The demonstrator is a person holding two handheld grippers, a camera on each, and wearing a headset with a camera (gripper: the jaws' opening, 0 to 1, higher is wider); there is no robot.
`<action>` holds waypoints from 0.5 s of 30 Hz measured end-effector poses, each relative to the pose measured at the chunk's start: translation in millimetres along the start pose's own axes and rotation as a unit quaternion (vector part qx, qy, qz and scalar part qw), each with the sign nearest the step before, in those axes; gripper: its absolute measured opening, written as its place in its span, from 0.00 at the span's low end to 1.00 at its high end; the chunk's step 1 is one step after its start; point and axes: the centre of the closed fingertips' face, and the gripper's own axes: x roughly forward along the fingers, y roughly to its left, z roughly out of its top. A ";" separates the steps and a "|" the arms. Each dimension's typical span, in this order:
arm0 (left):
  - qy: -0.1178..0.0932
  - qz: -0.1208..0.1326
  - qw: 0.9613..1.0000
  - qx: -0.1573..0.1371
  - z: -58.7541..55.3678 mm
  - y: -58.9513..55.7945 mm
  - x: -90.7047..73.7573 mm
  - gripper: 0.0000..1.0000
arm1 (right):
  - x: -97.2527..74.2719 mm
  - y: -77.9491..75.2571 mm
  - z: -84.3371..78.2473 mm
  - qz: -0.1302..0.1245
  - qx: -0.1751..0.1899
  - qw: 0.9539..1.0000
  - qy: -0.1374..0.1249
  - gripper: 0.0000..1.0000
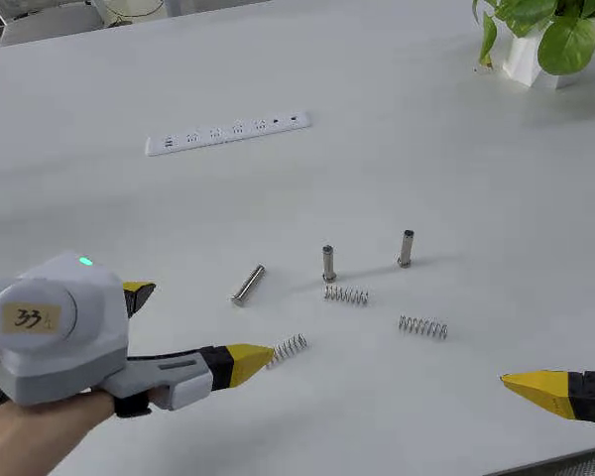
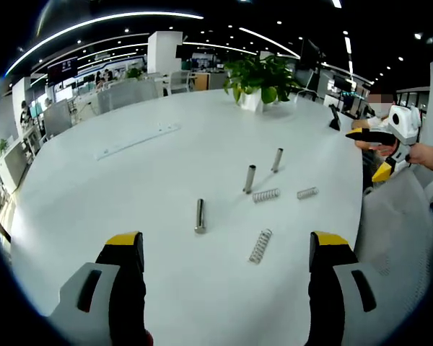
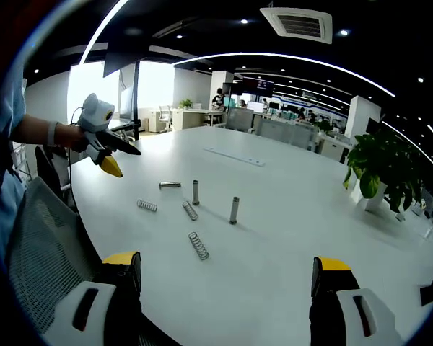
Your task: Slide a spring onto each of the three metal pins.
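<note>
On the white table [image 1: 397, 149] two metal pins stand upright [image 1: 328, 263] [image 1: 406, 248], and a third pin [image 1: 248, 285] lies on its side to their left. Three springs lie loose: one [image 1: 346, 295] by the middle pin, one [image 1: 422, 326] further right, one [image 1: 290, 347] nearest me. My left gripper [image 1: 210, 322] is open, its yellow tip just left of the near spring [image 2: 260, 246]. The spring lies ahead between the jaws in the left gripper view. My right gripper [image 1: 555, 317] is open at the table's near right edge, away from the spring [image 3: 198, 245] closest to it.
A white power strip [image 1: 226, 132] lies at the back left of the table. A potted green plant [image 1: 545, 40] stands at the back right corner. A mesh chair [image 3: 36, 252] sits by the table's edge in the right gripper view.
</note>
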 end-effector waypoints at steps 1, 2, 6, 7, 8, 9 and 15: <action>0.005 -0.002 1.000 -0.003 0.8 3.0 3.3 0.91 | -0.3 0.0 0.3 0.000 0.002 1.000 -0.001 0.99; 0.008 -0.004 1.000 -0.004 1.2 4.3 5.6 0.91 | -0.6 0.0 0.5 -0.001 0.004 1.000 -0.002 0.99; 0.024 -0.012 1.000 -0.003 1.6 10.1 16.5 0.87 | -1.5 -0.9 0.3 -0.003 0.007 1.000 -0.005 0.99; 0.028 -0.014 1.000 -0.004 1.4 10.5 18.4 0.86 | -1.6 -1.4 0.5 -0.004 0.008 1.000 -0.005 0.99; 0.032 -0.014 0.999 -0.006 1.2 11.7 20.6 0.86 | -2.0 -1.6 0.2 -0.005 0.009 1.000 -0.006 0.99; 0.036 -0.014 0.999 -0.004 0.7 12.5 23.4 0.86 | -2.3 -2.2 0.0 -0.006 0.009 1.000 -0.006 0.99; 0.058 -0.014 0.998 0.006 -0.2 17.1 34.2 0.80 | -1.7 -0.9 -2.6 -0.005 0.013 1.000 -0.002 0.99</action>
